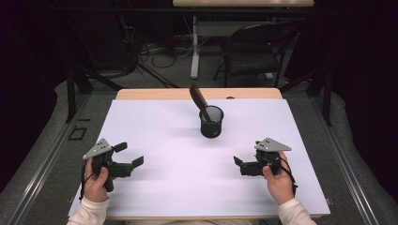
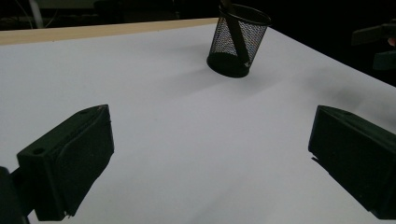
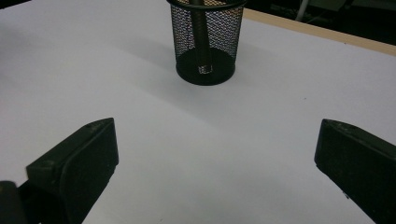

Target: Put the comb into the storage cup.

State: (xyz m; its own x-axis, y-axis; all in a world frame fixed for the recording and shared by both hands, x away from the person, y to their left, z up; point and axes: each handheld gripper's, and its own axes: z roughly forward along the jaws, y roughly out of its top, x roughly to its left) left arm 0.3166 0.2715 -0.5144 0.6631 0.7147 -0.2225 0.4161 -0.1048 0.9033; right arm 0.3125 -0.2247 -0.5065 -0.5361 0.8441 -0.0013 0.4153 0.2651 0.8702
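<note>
Writing: no brand, label or readable text can be made out on any item.
Table (image 1: 141, 96): light wood edge is seen at the far side; most of the top is covered by a white sheet (image 1: 187, 187).
Mesh cup (image 1: 211, 121): black wire-mesh holder, stood upright on the white sheet toward the far middle; also seen in the left gripper view (image 2: 238, 39) and the right gripper view (image 3: 206, 42).
Dark tool (image 1: 199, 100): a long dark handle-like item is held in the cup, leaned toward the far left with its top above the rim; its lower end is seen through the mesh (image 3: 201, 37). What it is cannot be told.
Left gripper (image 1: 129, 154): held in the left hand (image 1: 96, 180) at the near left of the sheet, jaws spread wide with nothing between them, pointed toward the middle.
Right gripper (image 1: 236, 162): held in the right hand (image 1: 277, 180) at the near right, jaws spread wide with nothing between them, pointed toward the middle.
Cup vs fingers: the cup is well apart from both grippers, farther up the sheet and roughly between them; bare sheet lies in between.
Surroundings: a dark folding chair (image 1: 256, 51), a table leg (image 1: 195, 47) and floor cables (image 1: 155, 54) are seen beyond the table.
</note>
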